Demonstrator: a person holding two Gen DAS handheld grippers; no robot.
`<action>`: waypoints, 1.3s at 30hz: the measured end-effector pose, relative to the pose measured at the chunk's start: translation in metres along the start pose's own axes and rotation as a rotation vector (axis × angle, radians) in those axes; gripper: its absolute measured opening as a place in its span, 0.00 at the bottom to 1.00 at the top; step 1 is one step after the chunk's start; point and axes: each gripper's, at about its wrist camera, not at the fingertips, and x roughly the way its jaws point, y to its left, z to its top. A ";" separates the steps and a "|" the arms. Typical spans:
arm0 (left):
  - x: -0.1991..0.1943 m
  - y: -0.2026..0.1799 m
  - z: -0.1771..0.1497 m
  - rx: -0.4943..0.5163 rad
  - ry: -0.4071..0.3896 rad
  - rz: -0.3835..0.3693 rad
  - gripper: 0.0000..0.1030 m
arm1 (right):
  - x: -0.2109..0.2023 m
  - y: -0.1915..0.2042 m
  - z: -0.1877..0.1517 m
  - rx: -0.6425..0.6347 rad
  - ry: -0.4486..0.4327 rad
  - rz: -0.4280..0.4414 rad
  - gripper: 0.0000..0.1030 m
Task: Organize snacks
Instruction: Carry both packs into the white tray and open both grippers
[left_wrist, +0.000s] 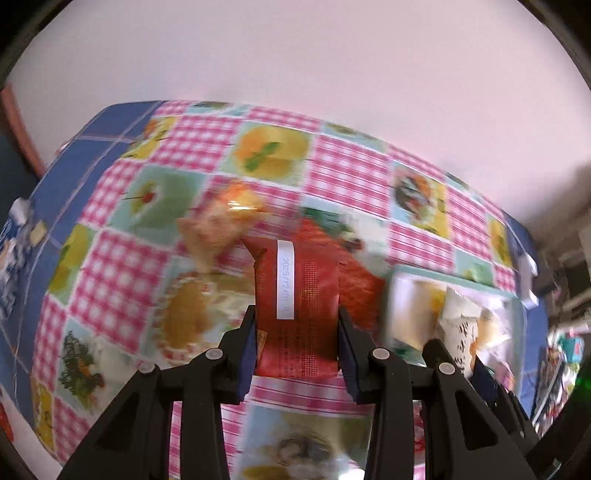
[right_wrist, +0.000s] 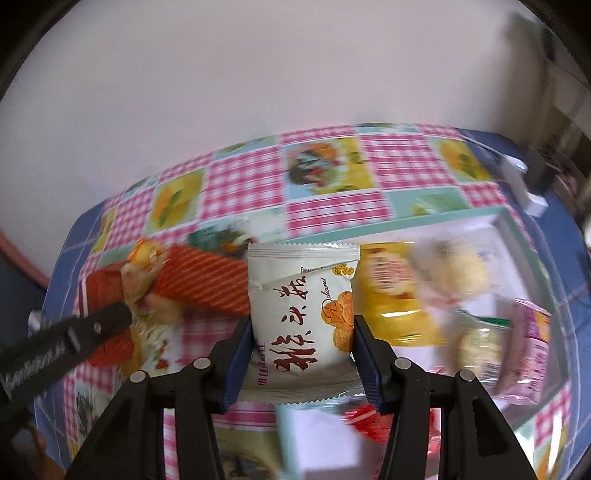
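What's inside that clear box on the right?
The clear box holds a yellow packet, a pale round snack and a pink packet. Anything beneath them is hidden.

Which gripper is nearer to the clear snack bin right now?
Right. The right gripper holds its white packet by the clear bin; the left gripper holds a red packet further left.
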 end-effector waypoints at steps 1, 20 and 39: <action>0.000 -0.009 -0.002 0.022 0.001 -0.009 0.39 | -0.002 -0.010 0.002 0.024 -0.005 -0.003 0.54; 0.022 -0.138 -0.072 0.357 0.079 -0.080 0.40 | -0.023 -0.151 0.005 0.343 -0.019 -0.119 0.54; 0.049 -0.109 -0.030 0.178 0.016 -0.125 0.39 | 0.008 -0.138 -0.002 0.302 0.077 -0.068 0.54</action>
